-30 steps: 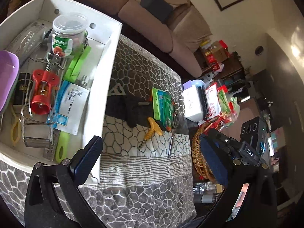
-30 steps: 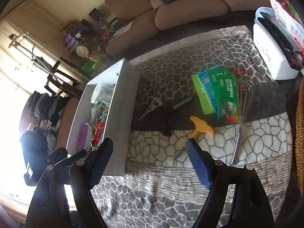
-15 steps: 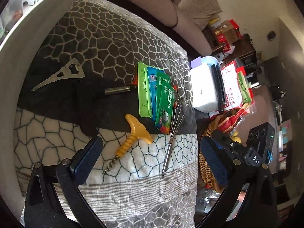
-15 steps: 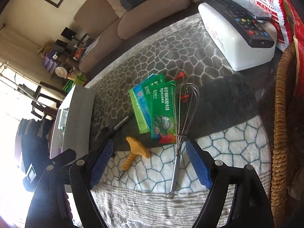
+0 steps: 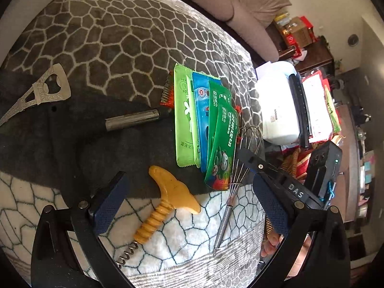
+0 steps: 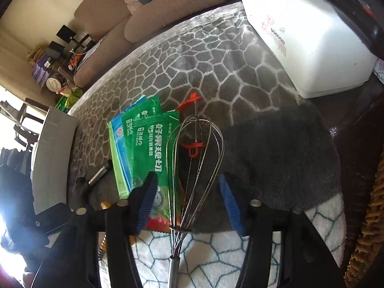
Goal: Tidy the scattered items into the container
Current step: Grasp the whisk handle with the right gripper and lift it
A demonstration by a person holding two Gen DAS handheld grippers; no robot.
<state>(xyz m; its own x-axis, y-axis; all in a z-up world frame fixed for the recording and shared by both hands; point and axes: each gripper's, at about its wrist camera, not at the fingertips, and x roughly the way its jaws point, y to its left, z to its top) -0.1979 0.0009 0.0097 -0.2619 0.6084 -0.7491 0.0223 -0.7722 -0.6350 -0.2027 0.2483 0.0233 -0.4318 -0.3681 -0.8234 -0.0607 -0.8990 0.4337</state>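
A yellow-handled corkscrew (image 5: pixel 165 206) lies on the patterned cloth between the open fingers of my left gripper (image 5: pixel 189 204). A wire whisk (image 5: pixel 237 182) lies to its right; in the right wrist view the whisk (image 6: pixel 194 172) sits between the open fingers of my right gripper (image 6: pixel 186 204), just above it. Green and blue snack packets (image 5: pixel 204 124) lie fanned beside the whisk and also show in the right wrist view (image 6: pixel 141 148). A metal bottle opener (image 5: pixel 40 91) and a dark metal tube (image 5: pixel 134 120) lie to the left. The white container's wall (image 6: pixel 52 158) shows at the left.
A white box (image 6: pixel 309 38) stands at the table's right edge with a remote on top. A wicker basket (image 6: pixel 369 228) stands beyond the right edge. A small red clip (image 6: pixel 192 144) lies under the whisk head. A sofa is behind the table.
Both grippers have moved away from the white container, to the right and down toward the scattered items. The left now straddles the corkscrew, the right the whisk. Both stay open.
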